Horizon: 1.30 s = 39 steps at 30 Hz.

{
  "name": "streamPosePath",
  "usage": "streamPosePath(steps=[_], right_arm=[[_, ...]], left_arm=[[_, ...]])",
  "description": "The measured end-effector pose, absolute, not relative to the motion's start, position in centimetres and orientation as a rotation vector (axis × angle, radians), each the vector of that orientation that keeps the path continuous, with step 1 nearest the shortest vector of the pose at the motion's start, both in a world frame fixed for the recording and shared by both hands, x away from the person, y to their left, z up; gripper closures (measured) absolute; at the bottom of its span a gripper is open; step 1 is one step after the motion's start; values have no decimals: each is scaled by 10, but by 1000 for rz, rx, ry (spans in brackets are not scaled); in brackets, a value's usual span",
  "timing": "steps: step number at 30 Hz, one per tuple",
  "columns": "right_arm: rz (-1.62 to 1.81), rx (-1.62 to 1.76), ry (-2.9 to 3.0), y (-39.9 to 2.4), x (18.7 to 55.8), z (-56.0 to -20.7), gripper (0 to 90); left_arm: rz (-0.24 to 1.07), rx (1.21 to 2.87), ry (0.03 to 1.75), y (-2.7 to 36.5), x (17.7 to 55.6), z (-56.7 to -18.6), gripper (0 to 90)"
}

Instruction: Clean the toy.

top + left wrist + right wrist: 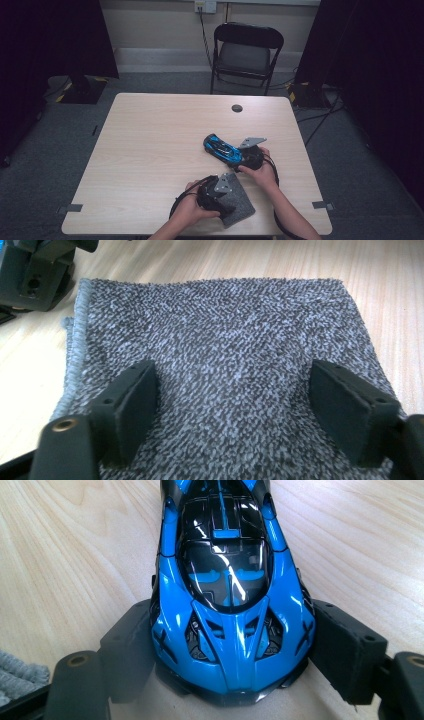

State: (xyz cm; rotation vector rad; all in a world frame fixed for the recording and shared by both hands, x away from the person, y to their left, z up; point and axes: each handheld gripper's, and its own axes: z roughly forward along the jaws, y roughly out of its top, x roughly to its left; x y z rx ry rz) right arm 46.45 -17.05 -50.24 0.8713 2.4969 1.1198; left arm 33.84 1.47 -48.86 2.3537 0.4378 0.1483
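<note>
A glossy blue and black toy sports car [222,148] lies on the wooden table [150,150], right of the middle. My right gripper [240,158] grips its near end. In the right gripper view the car [232,595] sits between the two black jaws, whose pads [132,640] press on both its sides. A grey speckled cloth [241,204] lies flat near the front edge. My left gripper [227,199] hovers low over the cloth [225,335], and in its own view the left gripper [235,407] is open, jaws wide apart with only cloth beneath.
A round cable hole [237,108] sits in the table's far side. A black folding chair [247,50] stands behind the table. The right gripper's body [32,272] lies just past the cloth's corner. Tape marks [74,207] sit at the front corners.
</note>
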Motion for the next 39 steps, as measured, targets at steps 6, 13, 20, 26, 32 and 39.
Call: streamPosePath(steps=[6, 13, 20, 26, 32, 39], right_arm=[[1118, 873, 2496, -171, 464, -502, 243], [1120, 874, 2496, -170, 464, -502, 243], [1120, 874, 2496, -170, 464, -502, 242], [1120, 874, 2495, -170, 464, -502, 243], [1119, 875, 2495, -171, 464, -502, 243], [1120, 876, 2495, -170, 464, -502, 243]], left_arm=[[155, 2355, 410, 16, 333, -485, 432], [95, 2347, 474, 20, 333, -482, 670], [86, 2298, 562, 32, 337, -472, 716], [146, 2188, 675, 60, 358, -448, 714], [278, 2133, 745, 64, 390, -425, 712], [323, 2090, 888, 55, 425, -435, 707]])
